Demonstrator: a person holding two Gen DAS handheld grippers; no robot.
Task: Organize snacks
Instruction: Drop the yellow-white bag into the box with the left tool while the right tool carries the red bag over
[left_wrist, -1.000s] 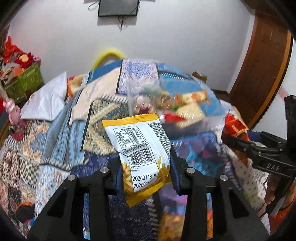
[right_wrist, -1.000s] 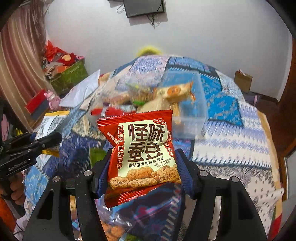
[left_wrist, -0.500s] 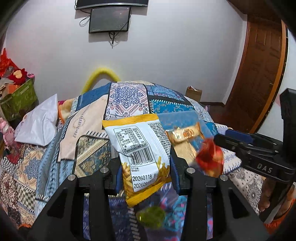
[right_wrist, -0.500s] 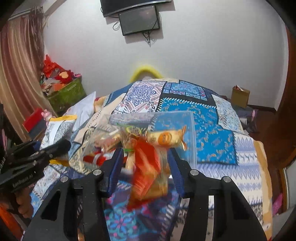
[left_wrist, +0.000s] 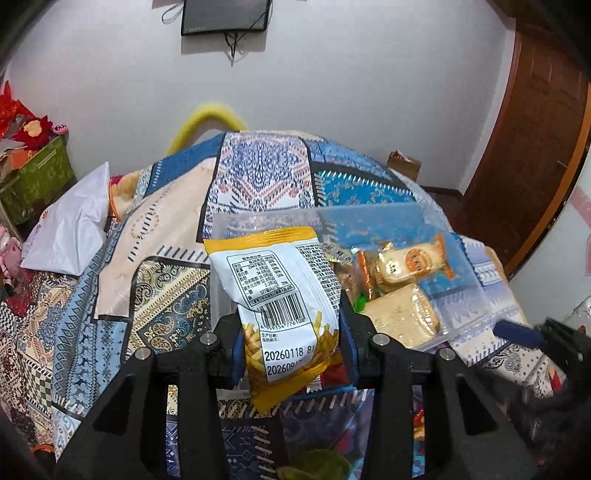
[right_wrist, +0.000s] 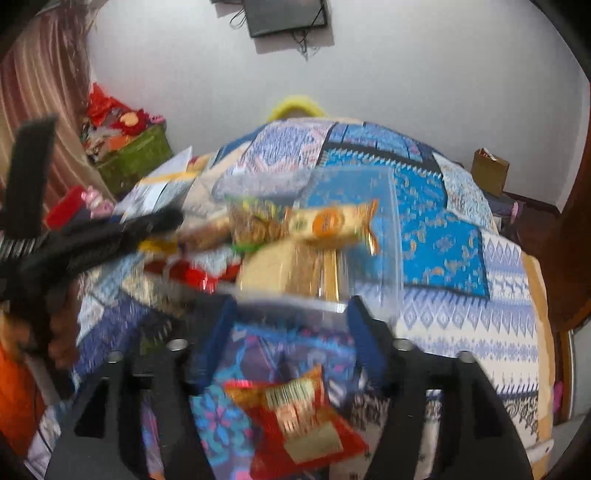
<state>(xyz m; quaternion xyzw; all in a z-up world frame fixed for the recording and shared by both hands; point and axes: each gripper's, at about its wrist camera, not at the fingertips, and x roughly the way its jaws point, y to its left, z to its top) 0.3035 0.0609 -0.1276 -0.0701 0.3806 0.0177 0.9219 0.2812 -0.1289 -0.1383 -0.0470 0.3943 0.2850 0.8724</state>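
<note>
My left gripper is shut on a yellow-and-white snack packet, barcode side facing me, held just in front of a clear plastic box of wrapped snacks on the bed. My right gripper is open and empty, near the box's front wall. A red snack packet lies on the quilt below the right fingers, outside the box. The left gripper also shows at the left of the right wrist view, and the right gripper at the right edge of the left wrist view.
A patchwork quilt covers the bed. A white bag lies on its left side. A green bin with red items stands left by the wall. A small cardboard box and a wooden door are right.
My right gripper opened and let go of the red packet, which dropped onto the quilt in front of the box. Both grippers moved closer to the box. The left still holds its packet.
</note>
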